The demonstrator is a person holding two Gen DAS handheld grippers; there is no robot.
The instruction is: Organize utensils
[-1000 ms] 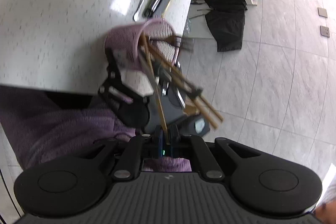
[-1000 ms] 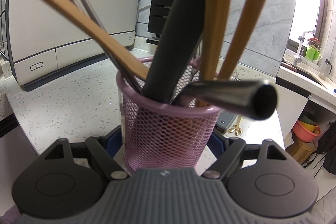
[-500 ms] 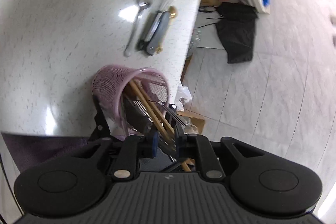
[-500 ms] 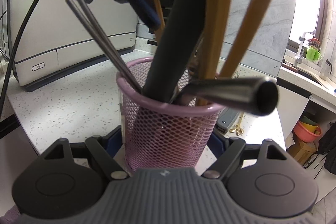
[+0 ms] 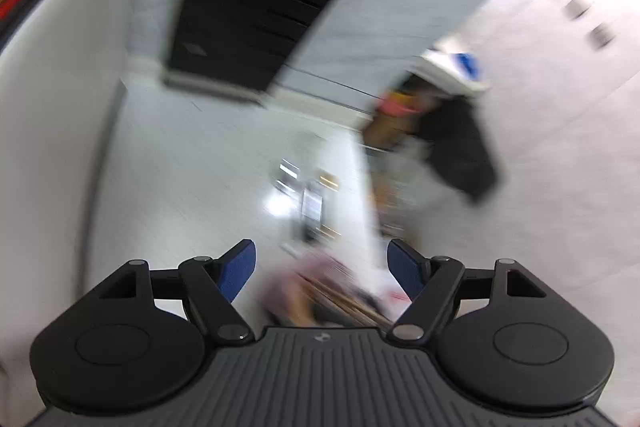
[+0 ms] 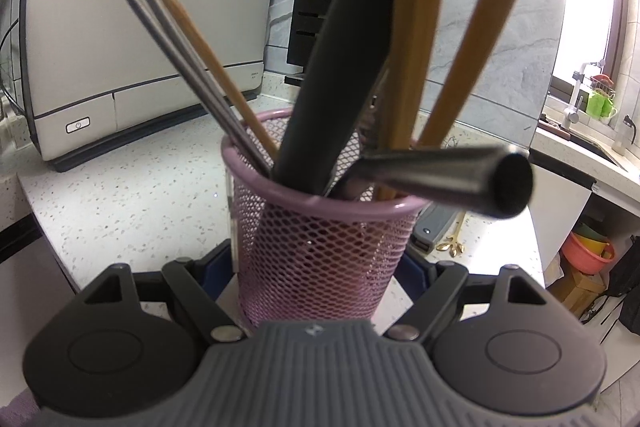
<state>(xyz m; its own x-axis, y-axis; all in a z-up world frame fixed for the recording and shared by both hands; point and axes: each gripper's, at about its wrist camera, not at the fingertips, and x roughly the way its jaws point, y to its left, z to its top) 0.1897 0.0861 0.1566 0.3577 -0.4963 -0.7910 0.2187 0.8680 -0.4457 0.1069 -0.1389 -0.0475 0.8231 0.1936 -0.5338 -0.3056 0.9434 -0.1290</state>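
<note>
Pink mesh holder (image 6: 320,247) clamped upright on the white counter (image 6: 120,195) between the right gripper (image 6: 320,271) jaws.

Packed with a wooden chopstick (image 6: 216,67), metal chopsticks (image 6: 188,67) and a black handle (image 6: 340,67). Left gripper (image 5: 322,267) blurred above the counter, jaws just opened wide, gripping nothing.

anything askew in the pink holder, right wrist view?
One thing: a dark metal handle lies almost level across the pink mesh holder's rim, jutting toward the camera, while the other utensils stand steeper. Nothing looks spilled or damaged.
</note>
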